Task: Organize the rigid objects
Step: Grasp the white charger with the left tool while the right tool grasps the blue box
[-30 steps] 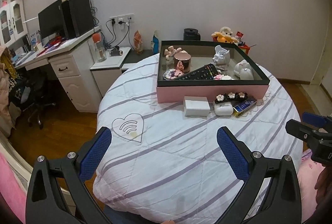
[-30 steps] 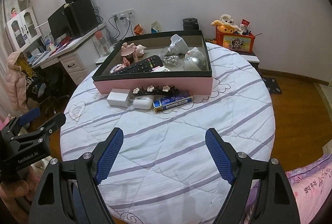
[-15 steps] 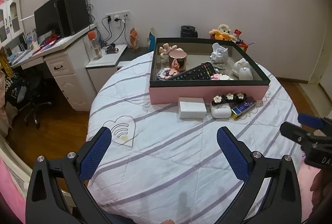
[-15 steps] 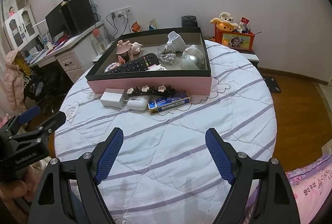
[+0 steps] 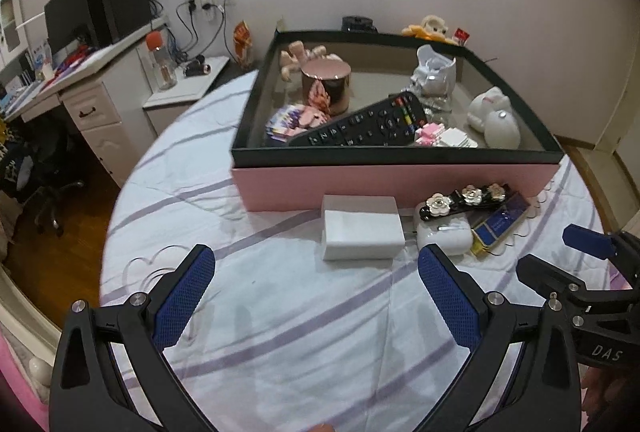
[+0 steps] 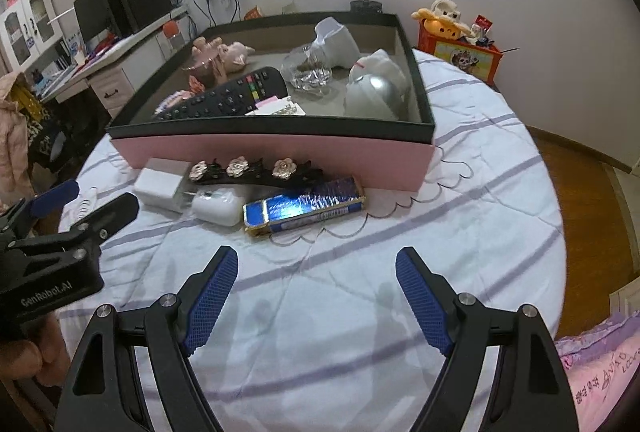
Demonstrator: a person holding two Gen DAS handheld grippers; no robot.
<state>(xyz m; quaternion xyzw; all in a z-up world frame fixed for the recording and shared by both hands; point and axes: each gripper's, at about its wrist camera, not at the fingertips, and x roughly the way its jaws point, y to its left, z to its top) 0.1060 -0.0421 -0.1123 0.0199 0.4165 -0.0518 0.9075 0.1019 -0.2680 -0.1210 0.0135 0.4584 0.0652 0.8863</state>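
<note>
The left gripper (image 5: pixel 316 284), jaws spread wide and empty, hovers low over the striped bedspread (image 5: pixel 304 328), aimed toward twelve o'clock at the white charger block (image 5: pixel 362 234). At its three o'clock, the right gripper (image 6: pixel 316 288) is equally wide and empty, facing the blue packet (image 6: pixel 304 206). The sorting appears partly done: a remote control (image 5: pixel 360 126), a pink tin (image 5: pixel 326 82) and white figurines already lie inside the pink box (image 5: pixel 400 184). Four items remain outside, just before its front wall: from left to right, the charger block, a white earbud case (image 5: pixel 444 238), a flowered hair clip (image 5: pixel 464 198) and the blue packet. Both grippers are held level, side by side, short of the row.
</note>
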